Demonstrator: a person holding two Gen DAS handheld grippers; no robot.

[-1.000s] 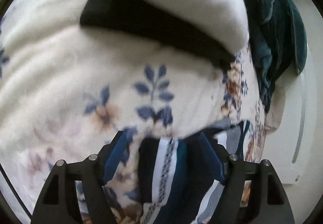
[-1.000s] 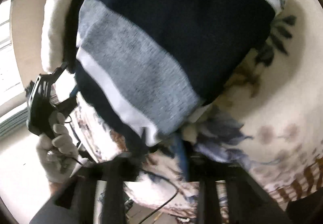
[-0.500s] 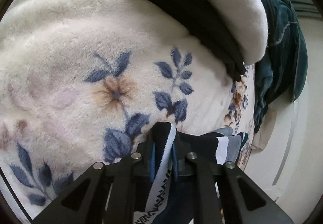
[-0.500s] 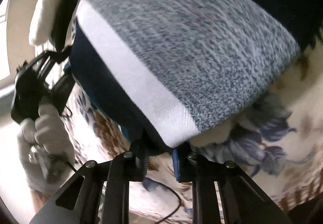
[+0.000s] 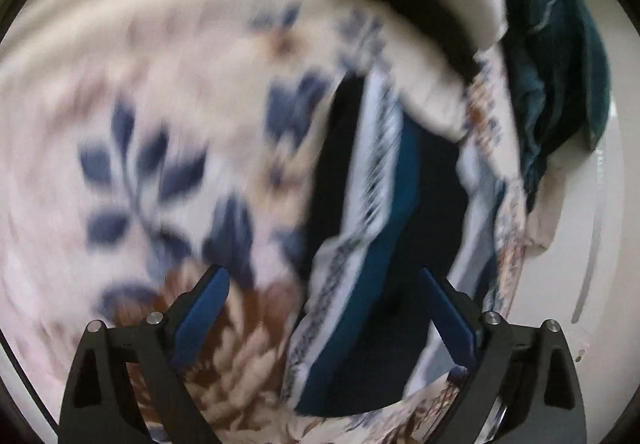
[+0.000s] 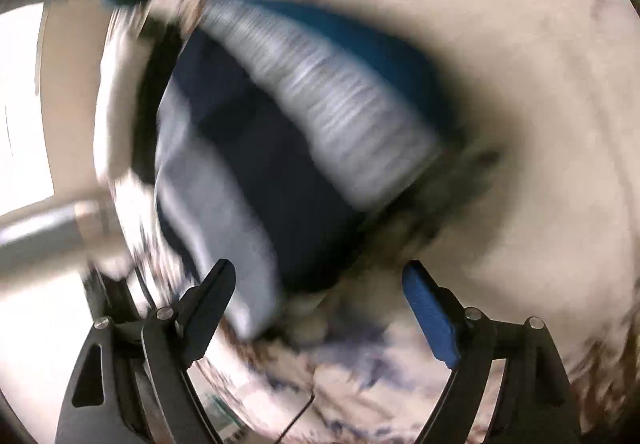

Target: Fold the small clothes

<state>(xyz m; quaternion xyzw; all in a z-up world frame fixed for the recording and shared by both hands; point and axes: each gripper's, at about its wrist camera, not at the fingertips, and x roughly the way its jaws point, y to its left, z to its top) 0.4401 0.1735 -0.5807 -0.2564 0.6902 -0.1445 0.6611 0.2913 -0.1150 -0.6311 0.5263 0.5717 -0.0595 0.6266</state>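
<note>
Both jaws are standing wide apart, gripping nothing: the left gripper [image 5: 324, 308] is hovering over a floral fleece blanket [image 5: 140, 104], and the right gripper [image 6: 320, 304] is doing likewise. Between the left gripper's fingers a striped garment [image 5: 384, 228] is lying on the blanket, showing navy, teal and white patterned bands, its long axis running away from the camera. Farther right, a dark teal cloth [image 5: 560, 64] is draping beside it. Both views are blurring.
</note>
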